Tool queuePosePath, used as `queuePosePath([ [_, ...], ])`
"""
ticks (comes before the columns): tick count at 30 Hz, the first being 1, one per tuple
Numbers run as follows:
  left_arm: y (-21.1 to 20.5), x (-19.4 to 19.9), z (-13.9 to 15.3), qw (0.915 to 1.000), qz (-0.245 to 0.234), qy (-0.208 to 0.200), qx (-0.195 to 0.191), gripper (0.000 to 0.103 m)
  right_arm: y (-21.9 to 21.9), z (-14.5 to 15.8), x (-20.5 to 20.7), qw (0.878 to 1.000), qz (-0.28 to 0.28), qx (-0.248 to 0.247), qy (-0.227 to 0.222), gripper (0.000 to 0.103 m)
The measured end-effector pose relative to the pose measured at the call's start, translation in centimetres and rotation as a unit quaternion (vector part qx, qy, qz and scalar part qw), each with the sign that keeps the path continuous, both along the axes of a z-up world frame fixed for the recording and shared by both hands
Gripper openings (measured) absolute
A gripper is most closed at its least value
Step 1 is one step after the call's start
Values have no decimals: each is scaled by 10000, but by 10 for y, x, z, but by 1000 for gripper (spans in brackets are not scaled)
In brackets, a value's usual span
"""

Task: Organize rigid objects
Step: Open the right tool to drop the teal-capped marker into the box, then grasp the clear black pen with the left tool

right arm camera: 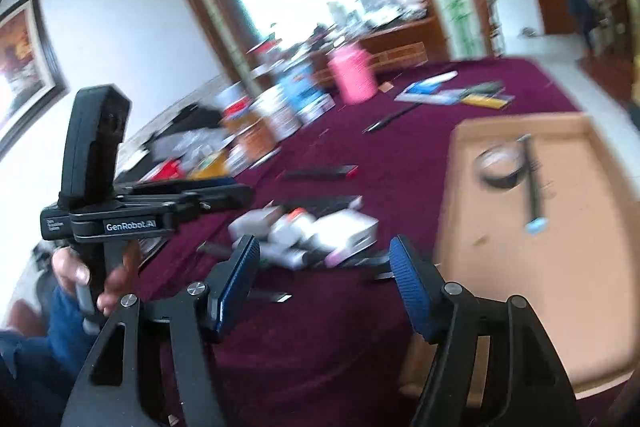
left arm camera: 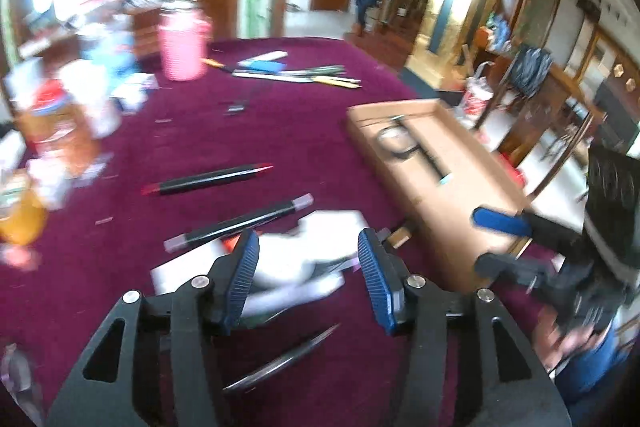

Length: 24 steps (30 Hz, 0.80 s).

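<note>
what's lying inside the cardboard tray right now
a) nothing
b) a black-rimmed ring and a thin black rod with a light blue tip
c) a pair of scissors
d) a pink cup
b: the cardboard tray holds a black-rimmed ring and a thin black rod with a light blue tip; the pink cup stands on the maroon cloth outside it.

Maroon tablecloth (left arm camera: 300, 131); tan cardboard tray (left arm camera: 472, 187); pink ribbed cup (left arm camera: 184, 47); black pen (left arm camera: 208, 179), red-tipped.

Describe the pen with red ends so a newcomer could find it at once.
Start at the cardboard tray on the maroon tablecloth. Left of it lie two dark pens, side by side. The farther one has red ends; its neighbour has pale lilac ends.
</note>
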<state>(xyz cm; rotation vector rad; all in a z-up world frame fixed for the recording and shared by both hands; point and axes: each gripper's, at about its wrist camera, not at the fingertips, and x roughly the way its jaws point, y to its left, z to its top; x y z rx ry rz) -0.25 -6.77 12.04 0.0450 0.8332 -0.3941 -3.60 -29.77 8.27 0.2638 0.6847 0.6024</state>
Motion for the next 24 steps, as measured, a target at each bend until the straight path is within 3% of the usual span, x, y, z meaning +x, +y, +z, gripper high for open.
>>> queuePosePath([
  [4,54,-27,-21,9997,220,77,84,52,22,-14,-4,9996,222,-180,70,62],
  [8,72,-39,-49,9993,126,230,255,53,40,-29,-1,9979,371,-468,264,62],
  [14,44,-42,-81,9964,-397,458,586,53,33,-52,9,9949,241,-443,876,62],
  [19,18,-37,-92,9927,-754,529,781,53,24,-51,15,9936,24,-529,1001,62],
  [24,5,-33,-101,9909,-803,578,908,53,21,-47,23,9879,-216,-971,1191,61],
])
